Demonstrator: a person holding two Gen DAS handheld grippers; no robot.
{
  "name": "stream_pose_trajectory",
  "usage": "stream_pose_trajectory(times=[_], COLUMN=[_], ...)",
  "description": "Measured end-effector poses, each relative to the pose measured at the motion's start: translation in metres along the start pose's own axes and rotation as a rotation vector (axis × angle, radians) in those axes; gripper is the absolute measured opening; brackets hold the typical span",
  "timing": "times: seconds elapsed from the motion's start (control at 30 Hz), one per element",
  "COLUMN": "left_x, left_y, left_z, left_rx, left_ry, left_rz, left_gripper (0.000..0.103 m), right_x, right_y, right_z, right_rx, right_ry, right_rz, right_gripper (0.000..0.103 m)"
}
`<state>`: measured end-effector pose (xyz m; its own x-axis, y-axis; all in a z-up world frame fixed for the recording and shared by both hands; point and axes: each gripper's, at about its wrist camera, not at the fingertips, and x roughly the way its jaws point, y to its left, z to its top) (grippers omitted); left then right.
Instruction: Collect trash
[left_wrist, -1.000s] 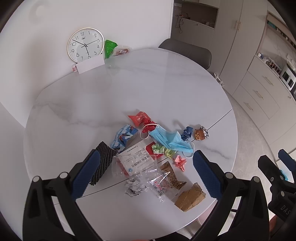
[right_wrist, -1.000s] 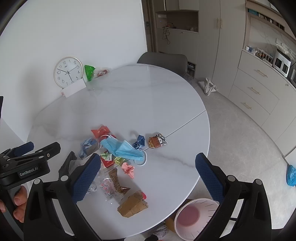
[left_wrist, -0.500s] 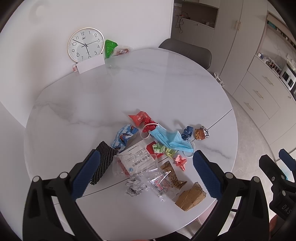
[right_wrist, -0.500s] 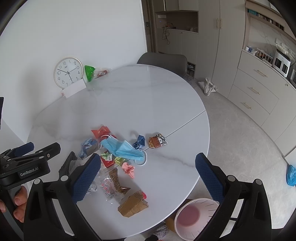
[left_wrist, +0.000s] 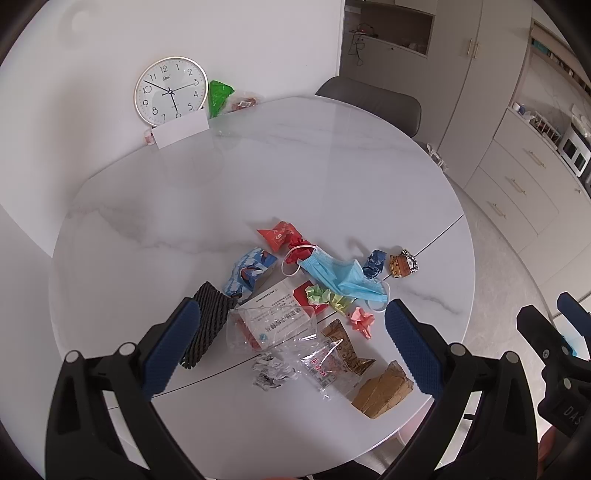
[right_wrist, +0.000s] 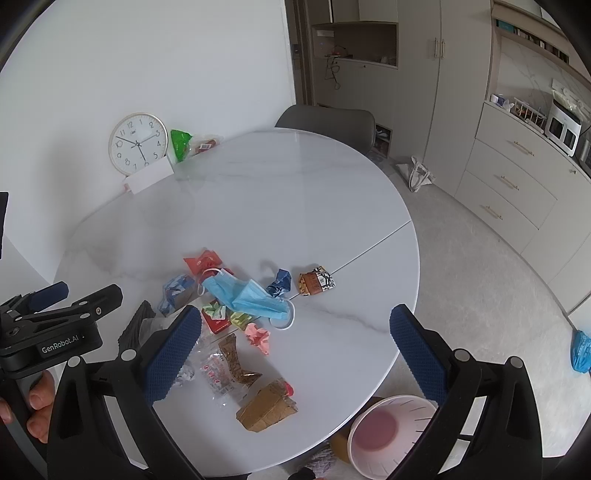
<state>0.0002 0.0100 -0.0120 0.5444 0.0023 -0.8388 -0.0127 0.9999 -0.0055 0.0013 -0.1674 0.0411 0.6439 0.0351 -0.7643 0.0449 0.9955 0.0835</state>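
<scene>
Littering one round table (left_wrist: 258, 177): one blue mask (left_wrist: 340, 277), two brown wrappers

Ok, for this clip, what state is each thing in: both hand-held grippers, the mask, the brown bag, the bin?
Left hand-held gripper: open, empty, above the trash.
Right hand-held gripper: open, empty.
Mask: folded over, lying on the table.
Brown bag: crumpled, near the table edge.
Bin: on the floor, open-topped; contents unclear.
Clock: upright against the wall.
</scene>
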Motion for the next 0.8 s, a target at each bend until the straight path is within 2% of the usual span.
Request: stream_pose_trajectory(times=[0.53,0.8], left_x=[0.003,0.020], left_y=[0.007,0.038], left_z=[0.002,-0.011], left_rx=[0.006,0.103], left_ry=[0.006,-0.062], left_rz=[-0.002,-0.070], left_gripper=[0.097,0.097], right_x=[0.001,0.014], right_y=[0.002,0.004], right_z=[-0.001,-0.015], right_rx=[0.004,-0.016], right_ry=[0.002,0.028], right_rz=[-0.002,0.008], right_gripper=[0.101,0.101])
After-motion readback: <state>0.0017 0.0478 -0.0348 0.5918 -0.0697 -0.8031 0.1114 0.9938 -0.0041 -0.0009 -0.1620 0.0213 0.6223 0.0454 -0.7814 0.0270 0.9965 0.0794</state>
